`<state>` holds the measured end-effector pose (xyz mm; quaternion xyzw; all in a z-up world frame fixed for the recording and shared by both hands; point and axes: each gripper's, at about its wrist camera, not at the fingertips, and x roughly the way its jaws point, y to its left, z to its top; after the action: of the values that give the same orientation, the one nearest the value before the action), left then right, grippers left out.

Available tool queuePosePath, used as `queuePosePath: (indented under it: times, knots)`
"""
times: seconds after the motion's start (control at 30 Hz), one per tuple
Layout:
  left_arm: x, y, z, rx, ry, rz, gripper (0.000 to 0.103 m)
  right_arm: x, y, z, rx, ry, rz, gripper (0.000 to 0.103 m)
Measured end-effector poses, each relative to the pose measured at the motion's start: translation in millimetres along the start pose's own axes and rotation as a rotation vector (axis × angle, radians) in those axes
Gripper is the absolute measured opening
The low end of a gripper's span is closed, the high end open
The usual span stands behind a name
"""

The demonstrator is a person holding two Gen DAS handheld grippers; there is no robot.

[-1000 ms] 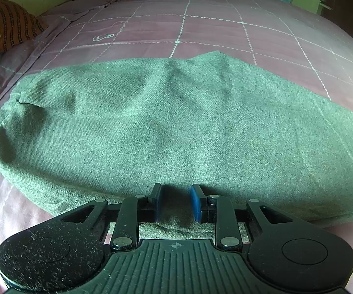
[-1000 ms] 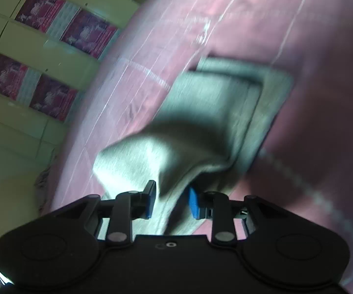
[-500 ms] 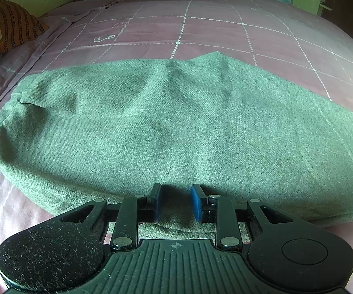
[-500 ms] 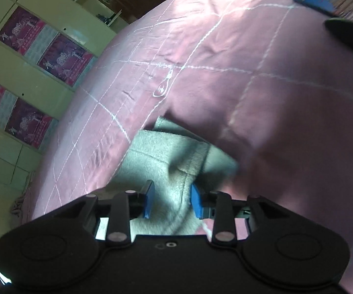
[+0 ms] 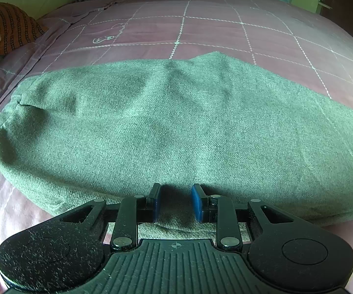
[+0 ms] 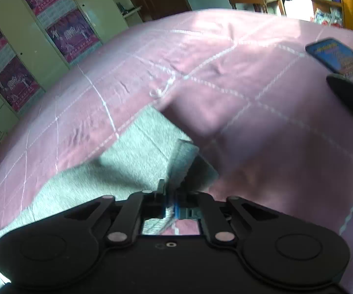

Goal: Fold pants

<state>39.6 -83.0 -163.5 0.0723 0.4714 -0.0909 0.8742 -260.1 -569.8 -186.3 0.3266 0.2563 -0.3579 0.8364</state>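
Green woollen pants (image 5: 176, 127) lie across a pink checked bedspread (image 5: 201, 29), folded lengthwise. My left gripper (image 5: 175, 202) sits at the near edge of the pants with its blue pads apart, cloth lying between them. In the right wrist view the leg end of the pants (image 6: 137, 156) lies on the bed. My right gripper (image 6: 169, 204) is shut on the hem of the pants, pads nearly together with cloth between them.
An orange patterned cloth (image 5: 12, 27) lies at the far left of the bed. A blue phone (image 6: 338, 58) and a dark object (image 6: 352, 95) lie on the bed at right. Cupboards with posters (image 6: 29, 36) stand beyond the bed.
My right gripper has swung over and down with the leg end, and its pads have closed tight on the hem. The left gripper has not moved.
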Motion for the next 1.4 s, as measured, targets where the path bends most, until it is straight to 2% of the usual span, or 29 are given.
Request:
queuePosePath:
  times: [0.07, 0.13, 0.2, 0.3, 0.37, 0.43, 0.53, 0.57, 0.6, 0.67, 0.73, 0.8, 0.83, 0.87, 0.9, 0.93, 1.03, 1.1, 1.13, 1.2, 1.23, 1.33, 1.37, 1.4]
  knots:
    - [-1, -1, 1, 0.006, 0.001, 0.002, 0.028, -12, 9, 5, -0.055, -0.064, -0.071, 0.025]
    - [-4, -3, 3, 0.013, 0.002, 0.011, 0.028, -27, 17, 9, -0.096, -0.140, -0.125, 0.028]
    - [-11, -9, 6, 0.026, -0.019, -0.002, 0.028, -29, 29, 14, -0.144, -0.156, -0.047, 0.028]
    - [-18, -29, 20, 0.046, -0.051, -0.046, 0.028, -13, 78, 0, -0.365, -0.068, 0.056, 0.028]
    - [-14, -47, 31, 0.060, -0.046, -0.085, 0.028, 13, 107, -11, -0.421, 0.028, 0.125, 0.025]
    - [-4, -67, 41, 0.085, -0.028, -0.110, 0.029, 34, 135, -20, -0.460, 0.086, 0.160, 0.025]
    - [17, -89, 45, 0.142, 0.012, -0.087, 0.030, 53, 167, -32, -0.556, 0.144, 0.191, 0.023]
    - [21, -89, 43, 0.146, 0.005, -0.086, 0.032, 55, 170, -35, -0.598, 0.153, 0.166, 0.021]
    - [23, -86, 41, 0.146, -0.007, -0.091, 0.037, 60, 167, -35, -0.633, 0.156, 0.131, 0.013]
    - [21, -73, 36, 0.135, -0.025, -0.090, 0.041, 68, 142, -24, -0.634, 0.128, 0.058, 0.000]
    - [18, -59, 30, 0.135, -0.043, -0.083, 0.041, 68, 109, -5, -0.530, 0.109, 0.022, 0.000]
    - [15, -47, 29, 0.115, -0.051, -0.031, 0.041, 63, 88, 5, -0.515, 0.075, -0.060, 0.000]
    - [14, -43, 33, 0.093, -0.046, -0.024, 0.041, 61, 83, 8, -0.499, 0.074, -0.072, 0.000]
    - [14, -42, 37, 0.078, -0.041, -0.029, 0.041, 59, 85, 9, -0.482, 0.084, -0.066, 0.003]
    - [15, -46, 42, 0.083, -0.041, -0.030, 0.041, 55, 92, 7, -0.481, 0.086, -0.052, 0.017]
    - [16, -53, 49, 0.103, -0.047, -0.028, 0.041, 50, 103, 2, -0.503, 0.078, -0.021, 0.020]
    - [28, -77, 71, 0.166, -0.049, -0.031, 0.041, 45, 155, -23, -0.585, 0.085, 0.102, 0.020]
    - [45, -77, 85, 0.151, -0.015, -0.025, 0.041, 48, 189, -40, -0.638, 0.102, 0.171, 0.019]
    - [52, -70, 92, 0.121, -0.006, -0.030, 0.045, 53, 203, -47, -0.670, 0.119, 0.188, 0.019]
    - [62, -52, 103, 0.063, 0.001, -0.012, 0.052, 68, 216, -59, -0.724, 0.166, 0.163, 0.019]
    - [65, -41, 106, 0.044, 0.000, 0.012, 0.052, 76, 214, -62, -0.728, 0.170, 0.144, 0.018]
    - [68, -11, 103, 0.000, -0.007, 0.063, 0.052, 84, 193, -47, -0.648, 0.150, 0.097, 0.008]
    - [66, -5, 98, -0.002, -0.012, 0.060, 0.052, 84, 189, -42, -0.627, 0.155, 0.082, 0.007]
    - [62, -4, 92, 0.006, -0.018, 0.063, 0.052, 80, 186, -39, -0.621, 0.157, 0.070, 0.011]
